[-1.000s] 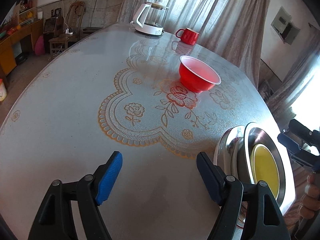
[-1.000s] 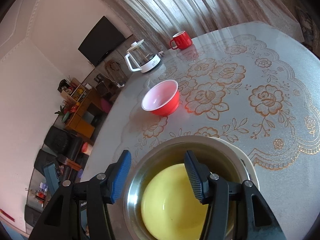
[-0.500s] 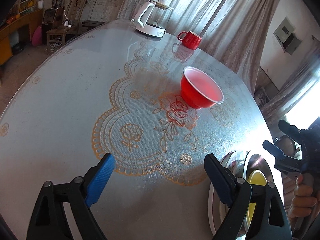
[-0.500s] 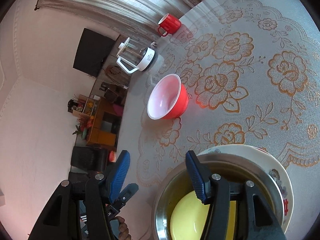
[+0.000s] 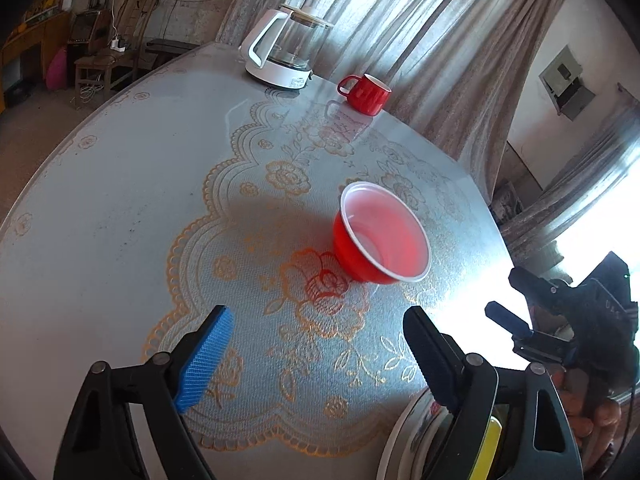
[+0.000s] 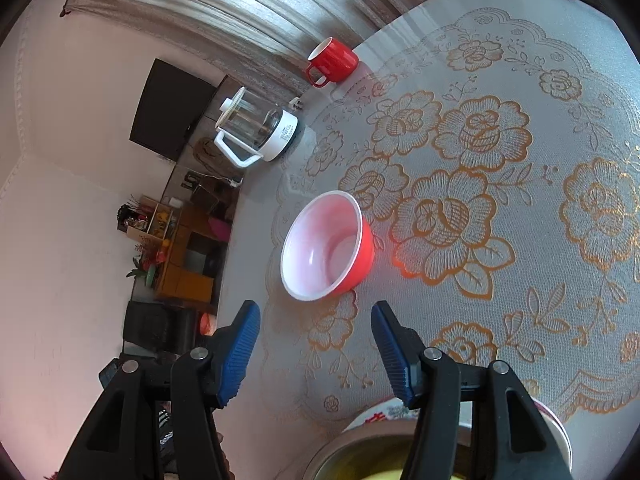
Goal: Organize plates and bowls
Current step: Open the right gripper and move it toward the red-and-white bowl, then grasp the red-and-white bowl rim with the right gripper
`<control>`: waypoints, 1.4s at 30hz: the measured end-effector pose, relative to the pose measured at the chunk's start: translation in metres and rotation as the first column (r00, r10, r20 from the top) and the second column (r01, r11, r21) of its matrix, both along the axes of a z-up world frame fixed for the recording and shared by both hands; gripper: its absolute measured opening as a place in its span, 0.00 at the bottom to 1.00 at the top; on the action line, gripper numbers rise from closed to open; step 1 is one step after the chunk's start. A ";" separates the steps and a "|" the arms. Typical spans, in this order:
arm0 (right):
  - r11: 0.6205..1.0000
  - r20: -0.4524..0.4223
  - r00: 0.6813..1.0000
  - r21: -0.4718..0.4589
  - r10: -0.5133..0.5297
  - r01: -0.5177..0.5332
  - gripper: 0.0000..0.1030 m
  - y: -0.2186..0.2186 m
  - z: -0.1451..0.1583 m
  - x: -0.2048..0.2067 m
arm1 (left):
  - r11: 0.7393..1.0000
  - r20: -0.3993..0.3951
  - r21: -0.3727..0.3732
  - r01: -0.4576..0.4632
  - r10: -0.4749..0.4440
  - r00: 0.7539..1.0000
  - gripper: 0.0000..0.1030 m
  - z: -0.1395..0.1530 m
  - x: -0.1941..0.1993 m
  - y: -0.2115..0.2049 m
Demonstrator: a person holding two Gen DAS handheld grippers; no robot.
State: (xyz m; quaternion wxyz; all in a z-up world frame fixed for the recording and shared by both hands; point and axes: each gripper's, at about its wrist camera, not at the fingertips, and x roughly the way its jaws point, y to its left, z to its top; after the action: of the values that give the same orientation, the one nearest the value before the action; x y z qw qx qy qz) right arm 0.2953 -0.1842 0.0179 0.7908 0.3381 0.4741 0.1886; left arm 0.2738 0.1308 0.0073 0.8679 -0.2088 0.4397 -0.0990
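Observation:
A red bowl (image 5: pixel 384 236) with a white inside stands upright on the lace-patterned table (image 5: pixel 120 200). My left gripper (image 5: pixel 318 314) hovers short of it; its jaws are closing with nothing between them. My right gripper (image 6: pixel 316 312) is open and empty, pointing at the same red bowl (image 6: pixel 328 252) from the other side. It also shows at the right as the right gripper (image 5: pixel 512 296), held by a hand. A stack of a white plate (image 6: pixel 372 416), a steel bowl (image 6: pixel 360 440) and a yellow bowl (image 5: pixel 486 452) sits below both grippers, mostly hidden.
A red mug (image 5: pixel 366 90) and a glass kettle (image 5: pixel 284 52) on a white base stand at the table's far edge by the curtains. The table's right edge lies close behind the red bowl. Furniture stands beyond the table on the left.
Both grippers have moved off the stack toward the red bowl, which now looks larger. The stack has slid to the bottom edge of both views. The left jaws stand wider than a second ago.

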 end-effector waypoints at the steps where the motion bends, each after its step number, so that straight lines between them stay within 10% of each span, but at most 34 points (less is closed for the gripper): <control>1: 1.000 -0.010 1.000 -0.004 0.001 -0.001 0.57 0.001 -0.002 0.006 | 1.000 0.001 -0.013 -0.002 0.002 1.000 0.84 0.001 0.005 0.001; 9: 0.998 -0.061 0.998 -0.060 -0.011 0.007 0.35 0.010 -0.021 0.045 | 0.978 0.015 -0.206 -0.022 0.026 1.000 0.86 -0.001 0.047 0.008; 17: 0.994 -0.107 0.994 -0.104 -0.031 0.020 0.29 0.020 -0.041 0.070 | 0.980 -0.056 -0.184 -0.073 0.063 0.996 0.89 -0.010 0.081 0.006; 28: 0.991 -0.118 0.992 -0.132 -0.034 0.018 0.09 0.030 -0.054 0.085 | 0.978 -0.156 -0.202 -0.045 0.013 0.988 0.16 -0.038 0.105 -0.014; 42: 0.990 -0.096 0.995 -0.141 0.015 -0.029 0.09 0.038 -0.047 0.064 | 0.987 -0.122 -0.156 -0.033 0.014 0.992 0.10 -0.029 0.057 -0.017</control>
State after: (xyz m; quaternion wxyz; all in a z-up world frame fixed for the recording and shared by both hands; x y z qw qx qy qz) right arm 0.3592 -0.1467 -0.0289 0.7873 0.2841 0.5272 0.1467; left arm 0.3312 0.1134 -0.0220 0.8218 -0.2875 0.4794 -0.1105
